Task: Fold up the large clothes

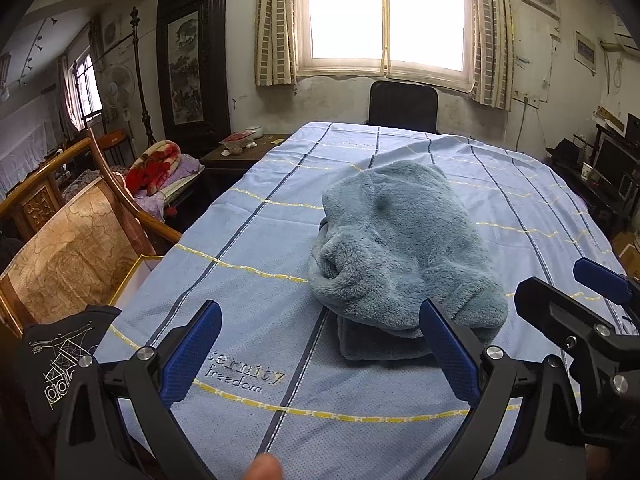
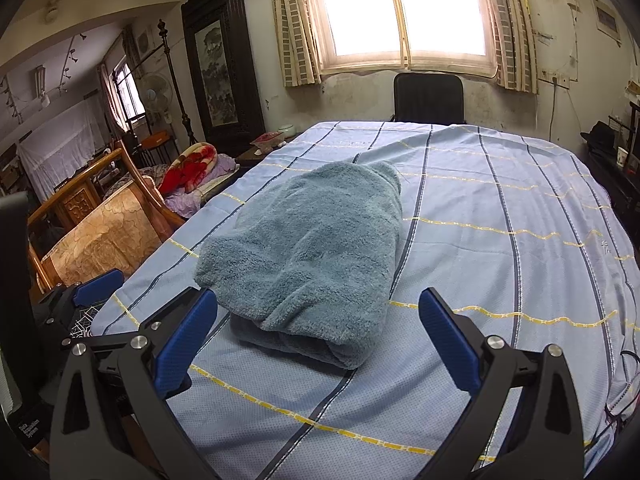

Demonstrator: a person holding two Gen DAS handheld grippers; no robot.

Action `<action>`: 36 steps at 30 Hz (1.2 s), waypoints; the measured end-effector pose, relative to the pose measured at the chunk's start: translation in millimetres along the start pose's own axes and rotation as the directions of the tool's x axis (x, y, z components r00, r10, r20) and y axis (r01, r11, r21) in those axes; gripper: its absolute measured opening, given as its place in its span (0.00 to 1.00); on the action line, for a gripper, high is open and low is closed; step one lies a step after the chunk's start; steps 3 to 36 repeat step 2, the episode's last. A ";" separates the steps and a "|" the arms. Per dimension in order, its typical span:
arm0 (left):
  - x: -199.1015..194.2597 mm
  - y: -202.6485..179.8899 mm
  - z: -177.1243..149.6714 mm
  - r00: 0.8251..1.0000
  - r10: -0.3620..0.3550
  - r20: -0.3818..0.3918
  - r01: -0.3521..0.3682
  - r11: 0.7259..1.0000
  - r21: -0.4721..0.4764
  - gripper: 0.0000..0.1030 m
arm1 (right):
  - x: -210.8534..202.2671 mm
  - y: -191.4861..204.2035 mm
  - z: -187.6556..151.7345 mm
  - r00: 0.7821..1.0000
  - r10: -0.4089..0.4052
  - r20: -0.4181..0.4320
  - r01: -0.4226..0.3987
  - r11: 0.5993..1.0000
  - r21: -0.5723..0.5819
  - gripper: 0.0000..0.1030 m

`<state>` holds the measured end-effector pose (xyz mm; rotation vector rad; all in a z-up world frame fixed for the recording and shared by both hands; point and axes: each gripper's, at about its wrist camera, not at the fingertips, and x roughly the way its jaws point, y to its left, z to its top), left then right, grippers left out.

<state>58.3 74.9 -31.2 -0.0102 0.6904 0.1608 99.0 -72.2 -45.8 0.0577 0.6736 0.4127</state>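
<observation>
A fluffy blue-grey garment (image 1: 400, 248) lies folded into a thick bundle on the light blue striped bedsheet (image 1: 248, 272). It also shows in the right wrist view (image 2: 312, 256). My left gripper (image 1: 320, 316) is open and empty, held just short of the bundle's near edge. My right gripper (image 2: 318, 306) is open and empty, its jaws spread on either side of the bundle's near end without touching it. The right gripper's blue fingers (image 1: 600, 280) show at the right edge of the left wrist view.
A wooden chair with a patterned cushion (image 1: 76, 256) stands at the bed's left. A black chair (image 1: 402, 108) stands at the far end under the window. A dark side table (image 1: 240, 148) and rolled blankets (image 1: 156, 168) are at the far left. Shelves (image 1: 612, 168) line the right wall.
</observation>
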 end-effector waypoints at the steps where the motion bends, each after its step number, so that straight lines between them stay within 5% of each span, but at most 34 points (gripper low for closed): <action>1: -0.2 -0.2 -0.2 1.000 0.001 0.000 -0.001 1.000 0.000 0.96 | 0.0 -0.1 0.0 1.000 0.000 0.000 0.000 1.000 0.000 0.95; 36: -0.2 -0.4 -0.3 1.000 0.004 0.002 -0.004 1.000 0.000 0.96 | -0.3 -0.4 -0.2 1.000 0.000 0.001 0.000 1.000 0.002 0.95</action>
